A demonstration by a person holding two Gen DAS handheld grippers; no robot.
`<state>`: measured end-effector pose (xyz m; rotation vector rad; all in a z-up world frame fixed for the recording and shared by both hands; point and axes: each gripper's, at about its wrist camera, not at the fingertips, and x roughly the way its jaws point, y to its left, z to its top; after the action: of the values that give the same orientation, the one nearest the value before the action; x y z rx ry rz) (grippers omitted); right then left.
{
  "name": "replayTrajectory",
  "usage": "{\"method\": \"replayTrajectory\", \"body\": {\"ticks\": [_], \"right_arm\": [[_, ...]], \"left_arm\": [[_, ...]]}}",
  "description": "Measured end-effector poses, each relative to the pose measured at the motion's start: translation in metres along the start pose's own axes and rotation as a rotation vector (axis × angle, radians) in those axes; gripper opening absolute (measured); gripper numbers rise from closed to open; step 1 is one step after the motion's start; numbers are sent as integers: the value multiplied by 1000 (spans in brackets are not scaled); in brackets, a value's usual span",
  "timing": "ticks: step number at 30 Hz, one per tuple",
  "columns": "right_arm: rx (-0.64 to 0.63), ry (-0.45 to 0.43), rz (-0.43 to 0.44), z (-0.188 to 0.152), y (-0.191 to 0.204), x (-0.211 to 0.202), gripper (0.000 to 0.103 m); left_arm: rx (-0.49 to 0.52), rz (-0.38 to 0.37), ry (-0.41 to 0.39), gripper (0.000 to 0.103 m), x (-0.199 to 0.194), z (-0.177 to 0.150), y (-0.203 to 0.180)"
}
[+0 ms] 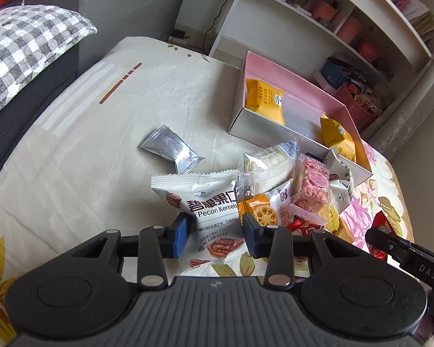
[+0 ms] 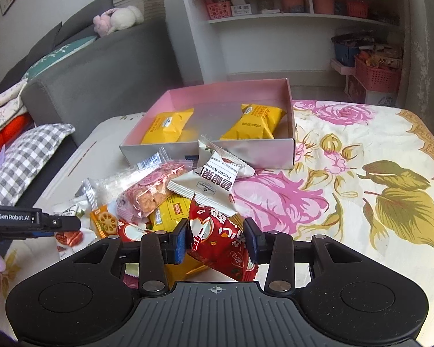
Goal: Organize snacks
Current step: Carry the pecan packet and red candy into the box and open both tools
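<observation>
The snacks lie in a loose heap on the cloth-covered worktop (image 2: 361, 133), just in front of the near wall of the pink box (image 2: 225, 156), which stands toward the far edge and already holds two yellow packs (image 2: 254, 121), one at each end.

The right gripper (image 2: 215, 238) has its jaws closed on a red pack (image 2: 217, 240), one pad pressing each side of its puffed middle, and the pack looks lifted slightly off the heap. The left gripper (image 1: 214, 235) sits low over the near end of the pile with its jaws partly open around the lower part of a white pecan pack (image 1: 205, 202); whether the pads actually press on it cannot be told, since the foil shows no pinch.

All of these are small, sealed pillow packs: light, soft, air-filled and slick on the outside. They should lift with almost no effort, yet a hard squeeze could crush the contents (the pink crispy bar (image 1: 309, 188) and the lotus-root chips (image 1: 260, 211) look the most brittle). The safest hold is probably across the flat crimped seam at an end, or gently across the narrow width of the body, as with the red pack. Because the packs overlap, pulling one could drag its neighbours. The silver pack (image 1: 170, 151) lies apart, toward the worktop's middle, and is the easiest to reach cleanly.
</observation>
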<state>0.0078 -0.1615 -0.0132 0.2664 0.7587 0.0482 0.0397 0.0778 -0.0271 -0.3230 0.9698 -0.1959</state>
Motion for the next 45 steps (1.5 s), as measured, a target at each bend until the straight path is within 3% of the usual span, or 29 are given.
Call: {"method": "replayTrajectory", "body": {"ticks": [15,26,33,45], "right_arm": [[81,-50,47,50,1,6,39],[239,-102,123,89,-10,35,39],[281,-111,168,120,-23,63,39],[314,-125,209,123,-54,93,39]], "left_arm": [[28,-67,-119,36,-21,33,-27],[-13,-124,-122,36,15,54,-71],[53,-138,-163,36,36,73,-94],[37,-187,-142,36,89,88,-97]]}}
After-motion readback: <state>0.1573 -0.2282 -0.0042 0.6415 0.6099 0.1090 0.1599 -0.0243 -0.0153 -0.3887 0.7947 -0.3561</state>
